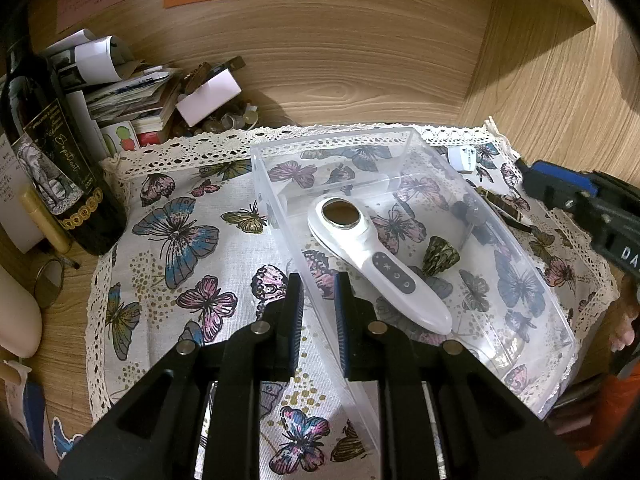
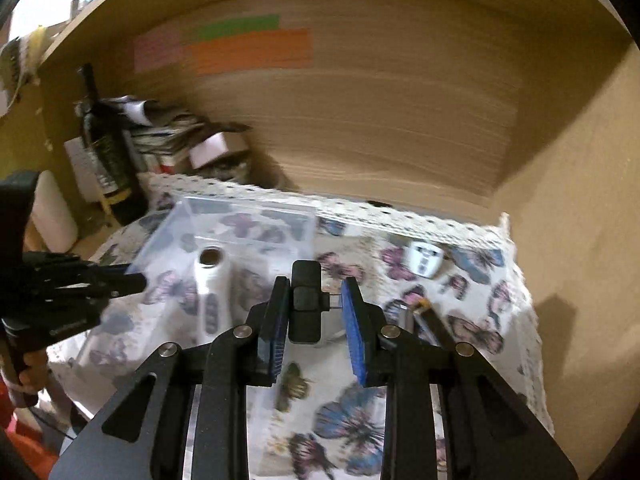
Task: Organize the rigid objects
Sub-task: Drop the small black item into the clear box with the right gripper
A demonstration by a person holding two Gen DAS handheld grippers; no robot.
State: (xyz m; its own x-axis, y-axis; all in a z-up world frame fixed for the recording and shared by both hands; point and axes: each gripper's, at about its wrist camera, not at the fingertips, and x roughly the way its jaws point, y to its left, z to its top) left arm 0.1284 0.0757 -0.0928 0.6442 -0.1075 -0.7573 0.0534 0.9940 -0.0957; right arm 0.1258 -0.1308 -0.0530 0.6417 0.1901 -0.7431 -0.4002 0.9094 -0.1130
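The left wrist view shows the left gripper [image 1: 319, 300] with its jaws closed on the near wall of a clear plastic bin [image 1: 520, 240], which sits on a butterfly-print cloth [image 1: 180, 240] covering the desk. Inside the bin lie a white handheld device [image 1: 372, 264] and a small dark cone-shaped object [image 1: 440, 258]. A white plug adapter [image 1: 462, 158] rests on the cloth near its far right corner, outside the bin. A dark wine bottle [image 1: 52, 168] stands at the cloth's left edge.

The right wrist view, blurred, shows the right gripper [image 2: 316, 300] narrowly parted, a small black rectangular object [image 2: 306, 304] held between its pads, above the cloth beside the bin's right wall.
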